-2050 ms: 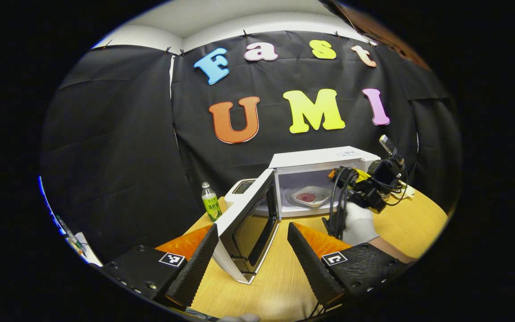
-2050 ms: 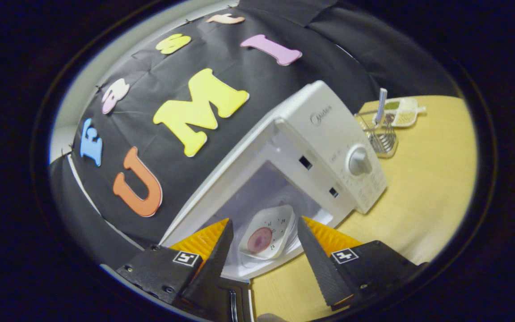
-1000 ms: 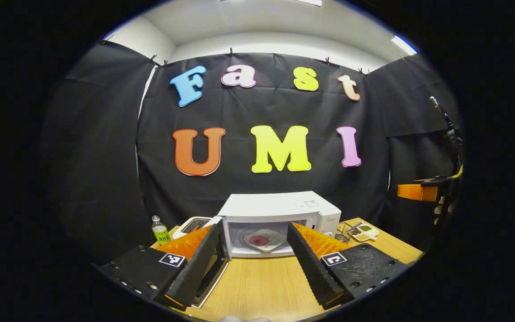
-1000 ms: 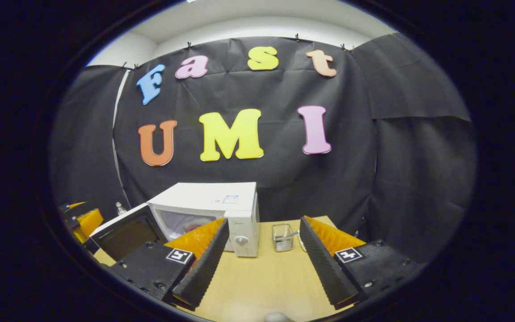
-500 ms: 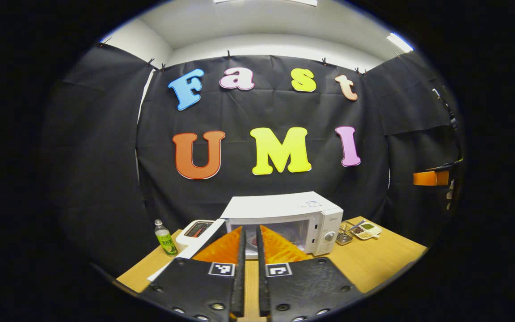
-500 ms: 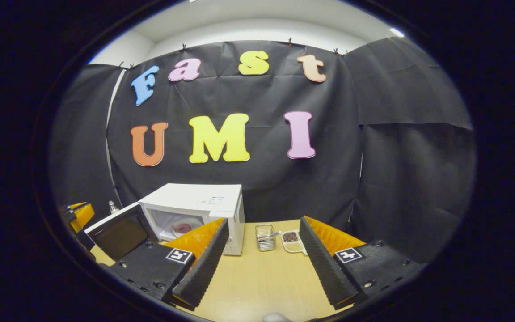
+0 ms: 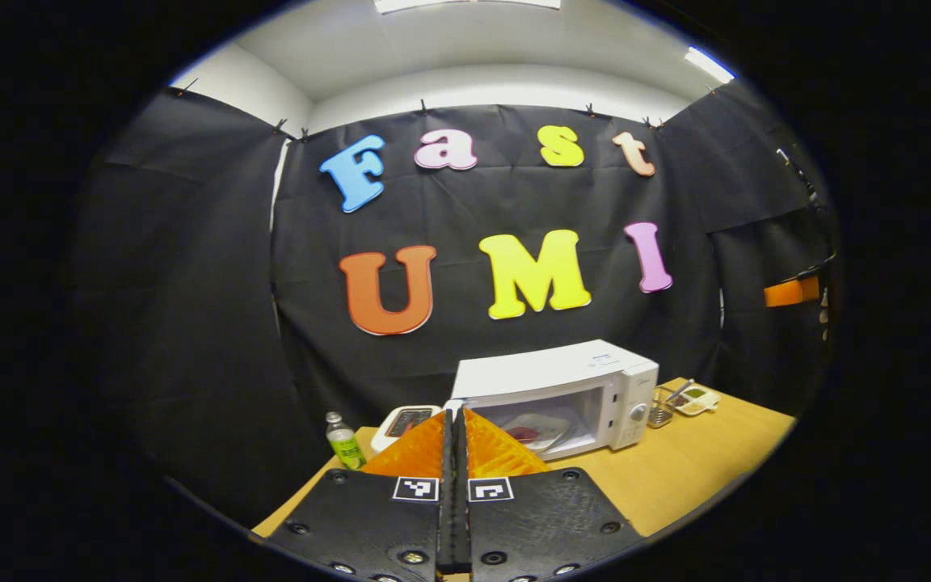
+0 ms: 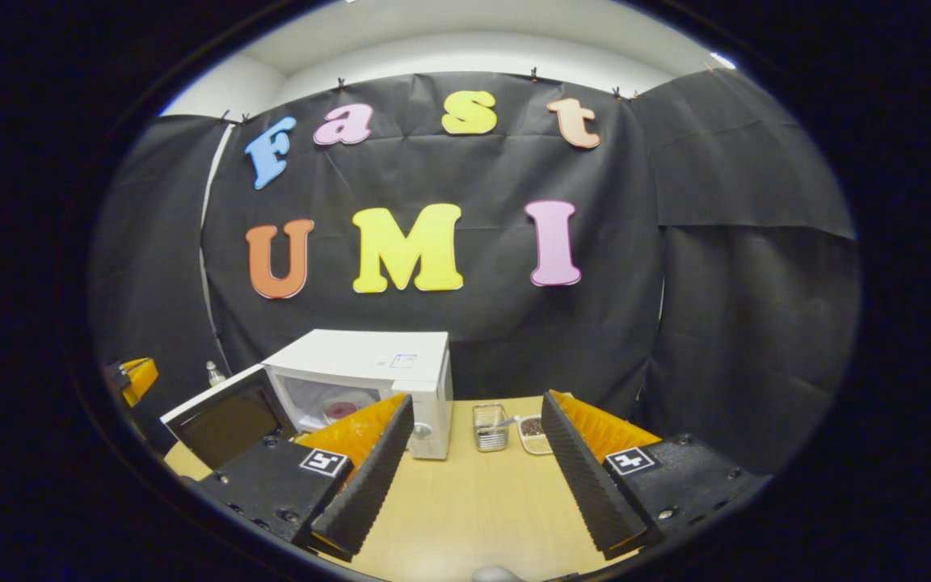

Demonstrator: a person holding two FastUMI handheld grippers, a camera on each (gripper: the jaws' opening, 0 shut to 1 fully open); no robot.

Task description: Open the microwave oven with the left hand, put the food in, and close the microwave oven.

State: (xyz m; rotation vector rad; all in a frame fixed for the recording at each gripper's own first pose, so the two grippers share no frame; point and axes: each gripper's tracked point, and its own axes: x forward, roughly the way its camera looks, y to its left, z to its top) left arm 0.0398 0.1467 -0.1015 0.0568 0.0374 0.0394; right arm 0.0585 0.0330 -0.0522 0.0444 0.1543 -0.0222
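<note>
Food step done, by the look of it: plate of food inside the microwave oven, at about 10 o'clock on the surface in the right gripper view. Door open, swung out toward 9 o'clock. Closing step in hand. Left tongs pressed together on nothing, pointed at the oven's left front corner. Right tongs spread apart, empty, well back from the oven. Next, probably: left tongs round behind the door's outer face, then a push until latched.
</note>
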